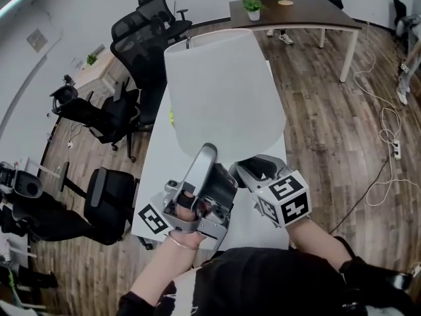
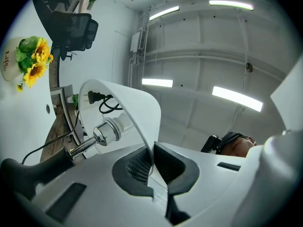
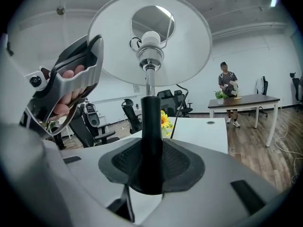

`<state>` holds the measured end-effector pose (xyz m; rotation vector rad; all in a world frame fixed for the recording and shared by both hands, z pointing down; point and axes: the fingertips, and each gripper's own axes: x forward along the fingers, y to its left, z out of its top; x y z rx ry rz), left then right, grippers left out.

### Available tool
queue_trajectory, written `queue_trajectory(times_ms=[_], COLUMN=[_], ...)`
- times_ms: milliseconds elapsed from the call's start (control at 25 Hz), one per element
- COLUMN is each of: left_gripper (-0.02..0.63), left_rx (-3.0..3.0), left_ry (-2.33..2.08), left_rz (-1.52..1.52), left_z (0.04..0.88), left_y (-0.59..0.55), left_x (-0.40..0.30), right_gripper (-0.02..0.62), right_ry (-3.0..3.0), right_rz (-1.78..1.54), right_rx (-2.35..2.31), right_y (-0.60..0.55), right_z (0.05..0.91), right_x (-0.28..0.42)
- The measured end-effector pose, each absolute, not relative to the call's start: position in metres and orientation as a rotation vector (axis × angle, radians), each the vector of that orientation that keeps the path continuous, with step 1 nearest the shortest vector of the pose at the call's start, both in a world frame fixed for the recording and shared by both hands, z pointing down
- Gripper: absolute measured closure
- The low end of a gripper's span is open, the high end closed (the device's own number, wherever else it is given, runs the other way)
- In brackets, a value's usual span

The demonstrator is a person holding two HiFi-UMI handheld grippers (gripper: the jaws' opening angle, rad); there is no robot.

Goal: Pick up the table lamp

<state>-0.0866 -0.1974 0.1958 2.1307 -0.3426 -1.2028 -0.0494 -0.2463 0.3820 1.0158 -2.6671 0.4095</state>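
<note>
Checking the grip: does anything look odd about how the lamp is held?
Yes. The left gripper pinches the thin rim of the shade, a flimsy place to hold, while the right gripper clamps the black stem.

One lamp [image 1: 223, 91], two grippers [image 2: 152, 167] [image 3: 151, 164], two tables [image 1: 158, 176] [image 1: 302, 8] and one sunflower pot [image 2: 28, 60].
</note>
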Motion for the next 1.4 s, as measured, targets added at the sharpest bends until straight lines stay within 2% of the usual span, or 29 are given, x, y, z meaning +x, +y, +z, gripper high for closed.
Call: queue_trajectory(times_ms=[640,1400], left_gripper=[0.592,0.592], left_rx=[2.229,2.262], left_ry=[-0.439,-0.494], left_rz=[-1.285,-1.211], left_z=[0.172,0.162], left_y=[-0.135,-0.051], left_x=[-0.011,-0.053], right_gripper=[0.445,0.445], right_ry=[-2.747,-2.783], right_rz=[0.270,0.280], right_rx=[0.871,0.833], right_y=[-0.204,-0.122], right_z=[0.354,0.343], right_x=[0.017,-0.035])
